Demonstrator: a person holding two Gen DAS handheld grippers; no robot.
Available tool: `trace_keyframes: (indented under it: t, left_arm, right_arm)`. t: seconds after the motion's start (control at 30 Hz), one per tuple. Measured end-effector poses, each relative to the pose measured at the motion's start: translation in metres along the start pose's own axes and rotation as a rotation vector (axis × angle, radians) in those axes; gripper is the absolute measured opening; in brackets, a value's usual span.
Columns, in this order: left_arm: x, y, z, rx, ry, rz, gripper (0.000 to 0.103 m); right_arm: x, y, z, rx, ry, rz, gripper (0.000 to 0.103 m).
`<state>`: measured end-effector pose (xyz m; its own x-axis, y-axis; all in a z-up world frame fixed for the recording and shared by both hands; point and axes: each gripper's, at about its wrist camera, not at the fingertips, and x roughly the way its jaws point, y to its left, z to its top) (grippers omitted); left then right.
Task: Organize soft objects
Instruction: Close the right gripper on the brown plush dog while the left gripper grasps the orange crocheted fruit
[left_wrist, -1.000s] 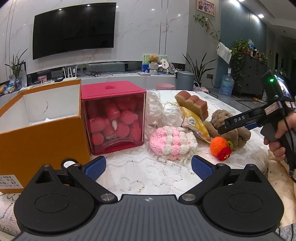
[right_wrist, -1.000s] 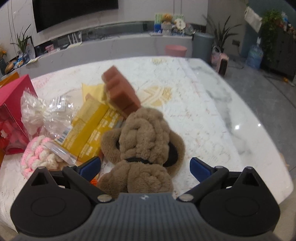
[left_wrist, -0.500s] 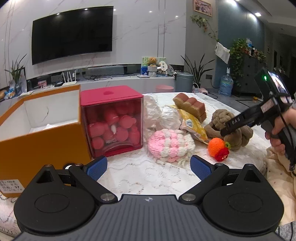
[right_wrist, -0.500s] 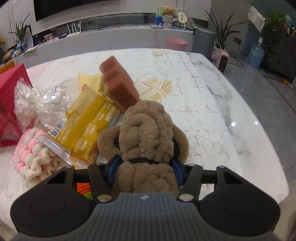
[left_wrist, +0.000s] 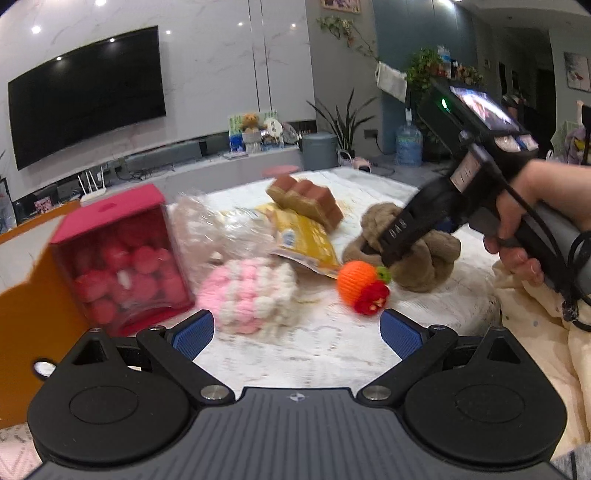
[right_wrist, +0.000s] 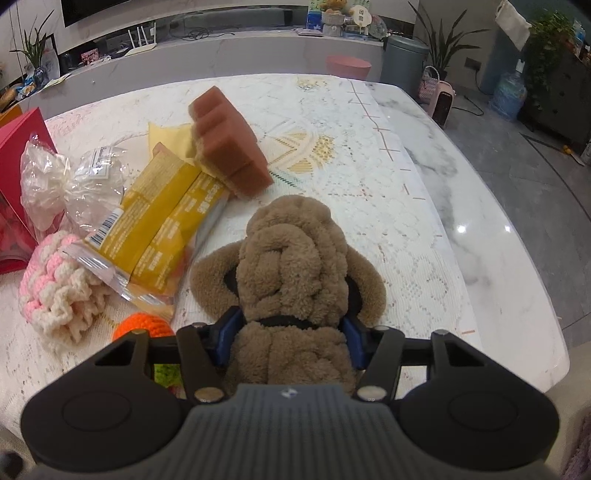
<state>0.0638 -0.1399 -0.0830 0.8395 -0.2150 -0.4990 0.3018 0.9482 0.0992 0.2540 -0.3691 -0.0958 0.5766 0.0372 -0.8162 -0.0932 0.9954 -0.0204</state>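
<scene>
My right gripper (right_wrist: 291, 332) is shut on the brown knotted plush (right_wrist: 295, 266), which rests on the lace tablecloth; it also shows in the left wrist view (left_wrist: 410, 251) with the right gripper (left_wrist: 388, 243) on it. My left gripper (left_wrist: 295, 332) is open and empty, held above the table's near edge. In front of it lie a pink and white crochet piece (left_wrist: 251, 295) and an orange knitted ball (left_wrist: 360, 286). A brown sponge block (right_wrist: 229, 140) leans on yellow packets (right_wrist: 166, 225).
A red box (left_wrist: 122, 258) of red plush balls stands left, next to an open orange cardboard box (left_wrist: 26, 321). A clear plastic bag (right_wrist: 66, 184) lies behind the crochet piece. The marble table edge (right_wrist: 517, 258) runs along the right.
My right gripper closed on the brown plush and stays shut on it. My left gripper swung to the right and tilted, so the orange box slid toward the left edge.
</scene>
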Motion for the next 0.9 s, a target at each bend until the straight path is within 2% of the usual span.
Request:
trace_keyframes:
  t: [0.07, 0.17, 0.27, 0.37, 0.5, 0.63, 0.73, 0.83, 0.9]
  left_arm:
    - [0.010, -0.010, 0.001, -0.032, 0.005, 0.000, 0.103]
    - [0.022, -0.026, 0.002, -0.012, 0.002, -0.009, 0.103]
    - [0.027, -0.034, -0.002, -0.004, -0.008, -0.006, 0.103]
    - [0.031, -0.039, -0.004, 0.005, -0.015, -0.017, 0.103]
    - [0.045, -0.046, -0.007, -0.001, -0.027, 0.055, 0.103]
    - [0.061, -0.051, -0.001, -0.044, 0.000, 0.011, 0.103]
    - [0.071, -0.059, 0.001, -0.039, -0.016, 0.028, 0.103]
    - [0.086, -0.065, 0.004, -0.032, 0.025, 0.014, 0.103]
    - [0.092, -0.065, 0.007, -0.048, 0.040, -0.005, 0.094]
  right_arm:
    - [0.002, -0.001, 0.001, 0.007, 0.001, 0.005, 0.060]
    - [0.008, -0.003, 0.004, 0.004, -0.003, 0.014, 0.060]
    - [0.007, -0.005, 0.008, 0.016, 0.010, 0.021, 0.055]
    - [0.007, -0.006, 0.006, -0.003, 0.004, 0.031, 0.055]
    - [0.007, -0.006, 0.004, 0.000, 0.001, 0.030, 0.055]
    - [0.008, -0.006, 0.005, -0.001, 0.003, 0.031, 0.055]
    - [0.007, -0.007, 0.004, 0.001, 0.002, 0.038, 0.055]
    - [0.008, -0.008, 0.005, 0.007, 0.002, 0.040, 0.055]
    - [0.008, -0.007, 0.005, 0.003, 0.003, 0.036, 0.055]
